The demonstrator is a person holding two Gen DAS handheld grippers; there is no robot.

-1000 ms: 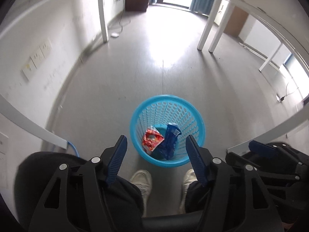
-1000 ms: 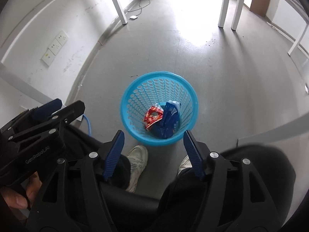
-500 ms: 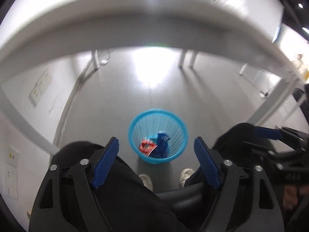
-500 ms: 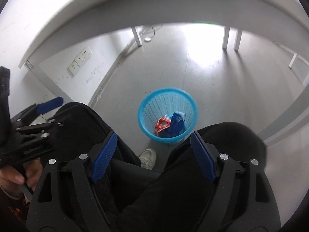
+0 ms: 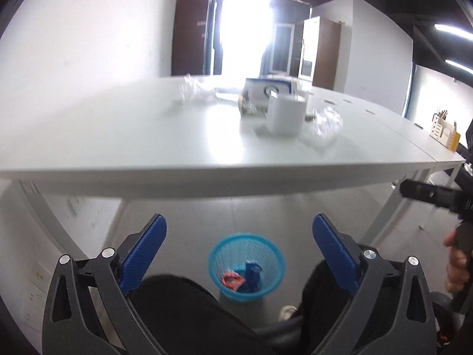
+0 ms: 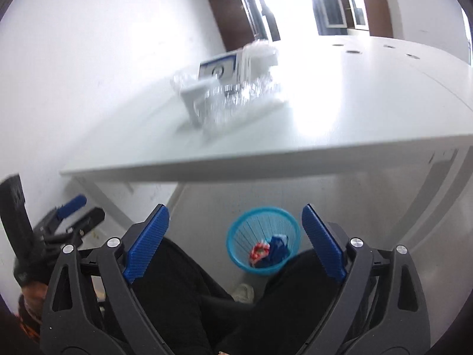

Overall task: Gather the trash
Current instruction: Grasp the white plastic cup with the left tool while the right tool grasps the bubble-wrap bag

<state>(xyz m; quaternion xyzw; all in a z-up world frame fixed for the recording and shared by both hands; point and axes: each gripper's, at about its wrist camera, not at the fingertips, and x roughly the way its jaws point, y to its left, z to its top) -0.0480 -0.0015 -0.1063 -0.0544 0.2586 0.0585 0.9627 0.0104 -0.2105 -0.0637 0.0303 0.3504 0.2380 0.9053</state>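
Observation:
A blue mesh bin [image 5: 246, 264] [image 6: 263, 240] stands on the floor under the white table [image 5: 147, 136] [image 6: 340, 124], holding a red wrapper [image 5: 233, 279] [image 6: 259, 250] and a blue wrapper [image 5: 252, 272] [image 6: 278, 247]. On the tabletop lie clear plastic wrappers [image 5: 325, 122] [image 6: 230, 100], a white box [image 5: 285, 115] and a blue-and-white carton [image 5: 267, 88] [image 6: 220, 69]. My left gripper [image 5: 239, 247] and right gripper [image 6: 235, 238] hang above the person's lap, well short of the table; both sets of jaws are opening, with nothing between them.
The person's dark trousers [image 5: 192, 316] [image 6: 183, 293] and a white shoe [image 6: 244, 293] fill the foreground. White table legs [image 5: 390, 216] flank the bin. A desk organiser [image 5: 443, 130] sits at the table's far right. A white wall [image 5: 74, 44] runs on the left.
Both grippers rose from below the table to above its edge and tilted up, so the tabletop came into view. Both pairs of jaws spread wider. The bin's contents stayed put.

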